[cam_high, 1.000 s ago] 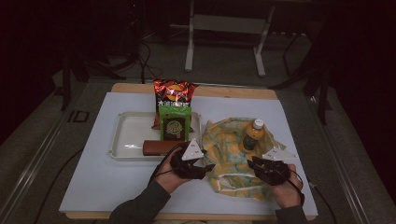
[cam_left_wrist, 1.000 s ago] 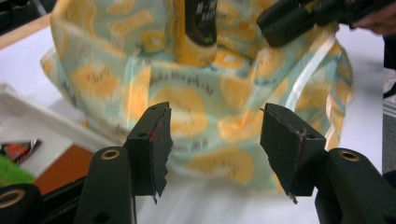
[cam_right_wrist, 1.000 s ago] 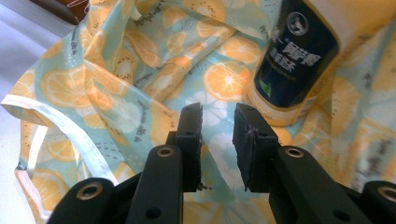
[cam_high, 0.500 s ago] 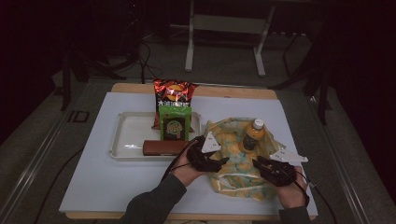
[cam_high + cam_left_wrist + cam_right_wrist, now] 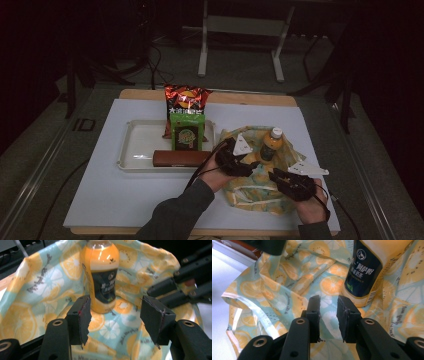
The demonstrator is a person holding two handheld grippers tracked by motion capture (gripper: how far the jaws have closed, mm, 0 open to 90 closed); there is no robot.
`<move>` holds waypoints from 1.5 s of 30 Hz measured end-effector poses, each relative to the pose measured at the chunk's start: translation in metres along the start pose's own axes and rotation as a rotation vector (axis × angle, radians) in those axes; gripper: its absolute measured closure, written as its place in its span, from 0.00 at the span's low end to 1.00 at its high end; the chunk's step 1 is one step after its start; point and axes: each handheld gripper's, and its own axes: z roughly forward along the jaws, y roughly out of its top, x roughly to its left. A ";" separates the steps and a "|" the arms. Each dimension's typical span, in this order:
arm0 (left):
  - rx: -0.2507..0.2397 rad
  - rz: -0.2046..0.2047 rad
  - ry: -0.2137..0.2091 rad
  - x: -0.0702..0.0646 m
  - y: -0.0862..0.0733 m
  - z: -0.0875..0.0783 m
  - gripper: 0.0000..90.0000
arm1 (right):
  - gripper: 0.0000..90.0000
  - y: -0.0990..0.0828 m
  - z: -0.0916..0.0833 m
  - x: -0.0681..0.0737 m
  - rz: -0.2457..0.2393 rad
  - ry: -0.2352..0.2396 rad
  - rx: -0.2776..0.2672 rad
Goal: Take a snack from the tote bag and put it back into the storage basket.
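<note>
Left gripper jaws gape empty, facing the bottle.

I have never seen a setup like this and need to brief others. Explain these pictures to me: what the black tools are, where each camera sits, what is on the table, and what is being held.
A person sits at a table and holds a black two-jaw gripper in each hand: the left gripper and the right gripper. One camera looks down from above; each of the other two rides on a gripper and looks along its jaws.

A lemon-print cloth bag lies on the table with an orange drink bottle standing on it. Beside it is a white tray with a green packet, a red snack bag and a brown bar.

Nothing is held. The left gripper's jaws stand open facing the bottle; the right gripper's jaws stand slightly apart over the cloth.
</note>
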 end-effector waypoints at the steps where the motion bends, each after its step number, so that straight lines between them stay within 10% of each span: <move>1: 0.002 -0.001 0.004 0.000 0.001 0.003 0.46 | 0.81 0.000 0.000 0.001 -0.001 0.001 0.000; 45: 0.049 -0.139 0.119 -0.003 0.033 0.090 0.28 | 0.81 -0.006 0.006 0.006 -0.030 0.045 0.036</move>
